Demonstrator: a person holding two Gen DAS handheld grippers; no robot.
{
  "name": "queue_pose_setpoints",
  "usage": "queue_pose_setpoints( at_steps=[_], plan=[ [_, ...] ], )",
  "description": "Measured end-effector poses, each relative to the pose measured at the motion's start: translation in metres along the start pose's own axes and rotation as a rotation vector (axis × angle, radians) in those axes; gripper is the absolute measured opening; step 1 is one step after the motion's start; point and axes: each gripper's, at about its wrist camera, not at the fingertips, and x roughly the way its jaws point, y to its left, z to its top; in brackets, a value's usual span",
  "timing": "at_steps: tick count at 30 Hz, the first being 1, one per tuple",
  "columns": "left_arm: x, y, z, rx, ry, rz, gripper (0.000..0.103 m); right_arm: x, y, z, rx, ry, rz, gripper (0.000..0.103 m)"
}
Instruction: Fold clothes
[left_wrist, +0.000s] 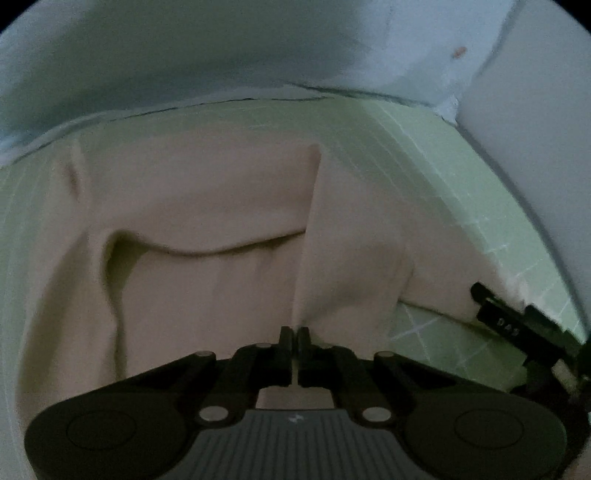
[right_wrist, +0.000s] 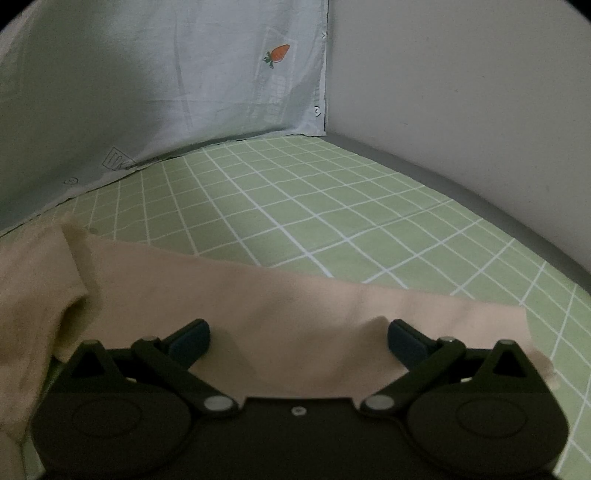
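Where left tool (left_wrist: 294, 334) pinches, garment (left_wrist: 207, 206) edge hidden.

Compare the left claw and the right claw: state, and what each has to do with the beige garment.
The left claw is shut, pinching a raised fold of the beige garment; the right claw is wide open and grips nothing. Cloth rises in a ridge from the left one; under the right one it lies flatter. Both are black and sit over the green checked sheet.

Matt beige cloth garment (left_wrist: 207, 206) lies on a smooth checked cotton sheet (right_wrist: 332, 206).
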Motion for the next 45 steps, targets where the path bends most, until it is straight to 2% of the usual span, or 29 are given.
queue_pose_setpoints(
  at_steps=[4, 9, 13, 19, 32, 45],
  plan=[
    [-0.019, 0.006, -0.017, -0.086, -0.024, -0.013, 0.002, 0.0, 0.0, 0.0, 0.0, -0.001, 0.0, 0.103],
    [-0.048, 0.013, -0.045, -0.185, -0.065, 0.006, 0.002, 0.0, 0.001, 0.001, -0.003, 0.0, -0.001, 0.103],
    [-0.074, 0.021, -0.067, -0.246, -0.099, 0.024, 0.002, 0.0, 0.002, 0.001, -0.001, 0.0, -0.001, 0.103],
    [-0.104, 0.034, -0.095, -0.339, -0.124, 0.013, 0.002, -0.001, 0.002, 0.001, 0.0, 0.0, 0.0, 0.103],
    [-0.137, 0.049, -0.143, -0.472, -0.143, -0.05, 0.002, -0.001, 0.002, 0.0, 0.001, 0.0, -0.002, 0.103],
    [-0.15, 0.083, -0.18, -0.603, -0.127, 0.011, 0.001, 0.0, 0.002, 0.001, -0.002, 0.0, 0.0, 0.103]
  ],
)
